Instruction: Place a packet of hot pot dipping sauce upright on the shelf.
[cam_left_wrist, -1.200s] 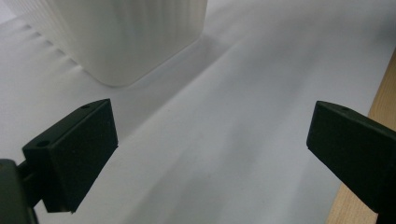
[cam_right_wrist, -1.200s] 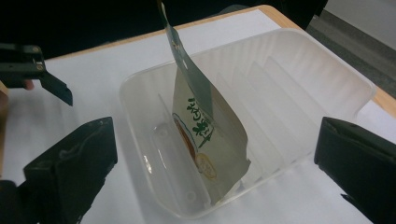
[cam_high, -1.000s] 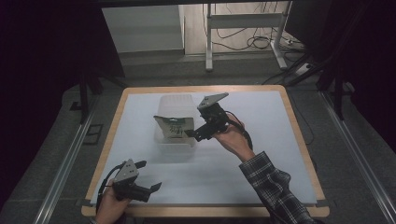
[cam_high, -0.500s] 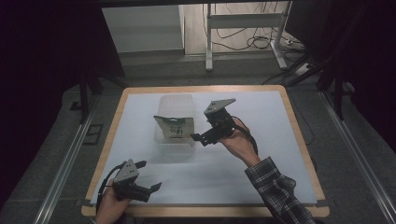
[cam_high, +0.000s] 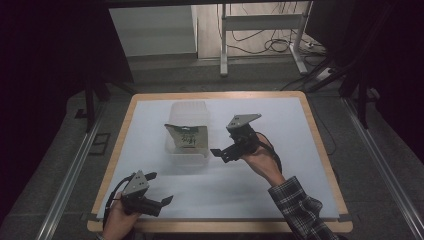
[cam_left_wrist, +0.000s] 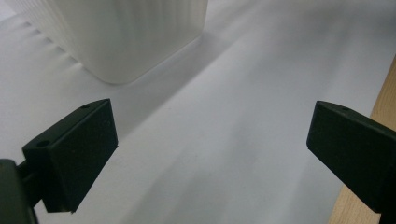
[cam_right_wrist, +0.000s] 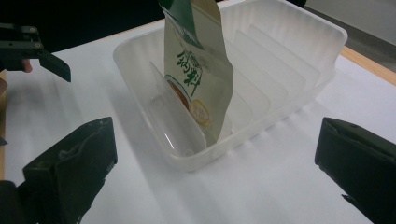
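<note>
A green-and-cream pouch (cam_right_wrist: 198, 70) is standing on edge inside a clear plastic bin (cam_right_wrist: 299, 60), leaning a little and resting in one of the slots formed by the bin's see-through dividers, toward the bin's nearer end as the high view shows it. Its printed face with green lettering is facing the right gripper's camera. In the high view the pouch (cam_high: 187, 136) is sitting in the front half of the bin (cam_high: 188, 108), its top edge rising above the bin's rim.

The bin is sitting on the white mat (cam_high: 280, 115) that is covering the wooden table (cam_high: 320, 150), roughly at the mat's middle and slightly to the left.

The right gripper (cam_high: 223, 153) is hovering just beside the bin, off its right side, with its jaws pointing toward the bin. Its jaws are standing wide apart and are grasping nothing; in the right gripper view the bin's near corner is lying between them but farther off, untouched. A hand (cam_high: 260, 162) in a plaid sleeve (cam_high: 300, 210) is holding it.

The left gripper (cam_high: 159, 188) is resting well apart from the bin, near the table's front left corner, held low over the mat. Its jaws are also spread wide and empty; in the left gripper view one rounded corner of the bin (cam_left_wrist: 126, 37) is showing beyond them.
</note>
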